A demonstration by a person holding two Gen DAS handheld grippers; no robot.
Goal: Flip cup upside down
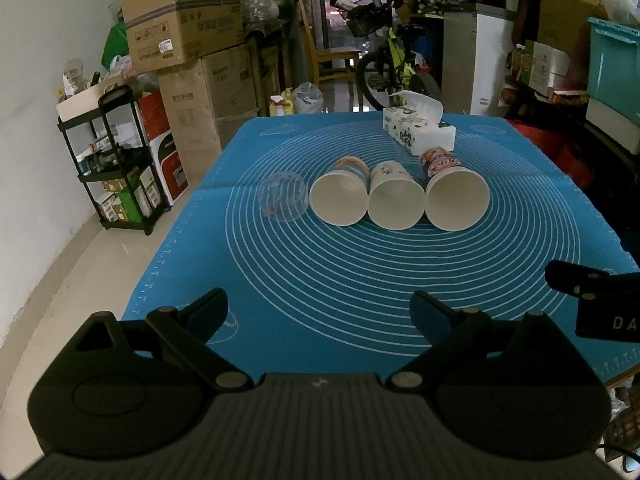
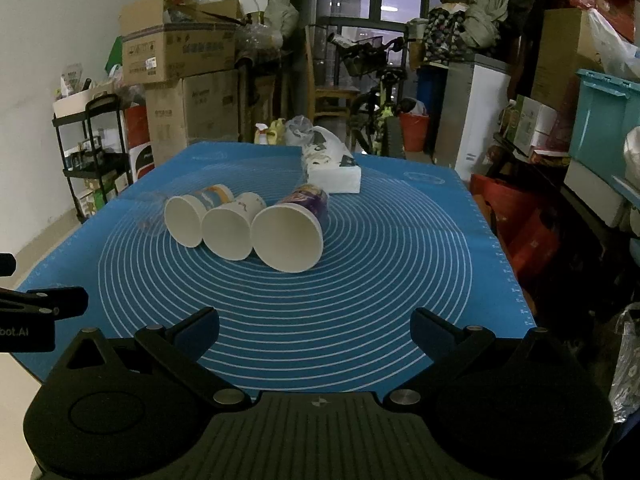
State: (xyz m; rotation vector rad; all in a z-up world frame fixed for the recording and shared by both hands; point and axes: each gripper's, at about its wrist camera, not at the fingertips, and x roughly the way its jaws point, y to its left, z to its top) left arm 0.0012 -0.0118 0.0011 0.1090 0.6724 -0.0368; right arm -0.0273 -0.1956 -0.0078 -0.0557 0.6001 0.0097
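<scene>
Three paper cups lie on their sides in a row on the blue mat [image 1: 360, 280], mouths facing me: a blue-and-orange one [image 1: 340, 196], a white patterned one [image 1: 396, 196] and a purple one [image 1: 456, 196]. A clear plastic cup [image 1: 283, 196] lies left of them. The paper cups also show in the right wrist view: blue-and-orange [image 2: 188, 218], white [image 2: 230, 228], purple [image 2: 290, 236]. My left gripper [image 1: 320, 312] is open and empty, well short of the cups. My right gripper [image 2: 316, 328] is open and empty, also short of them.
A tissue pack [image 1: 418, 128] lies behind the cups, also in the right wrist view [image 2: 332, 164]. A black shelf cart [image 1: 112, 160] and stacked cardboard boxes [image 1: 188, 40] stand left of the table. A bicycle [image 1: 384, 60] stands behind it. Red and teal bins crowd the right side.
</scene>
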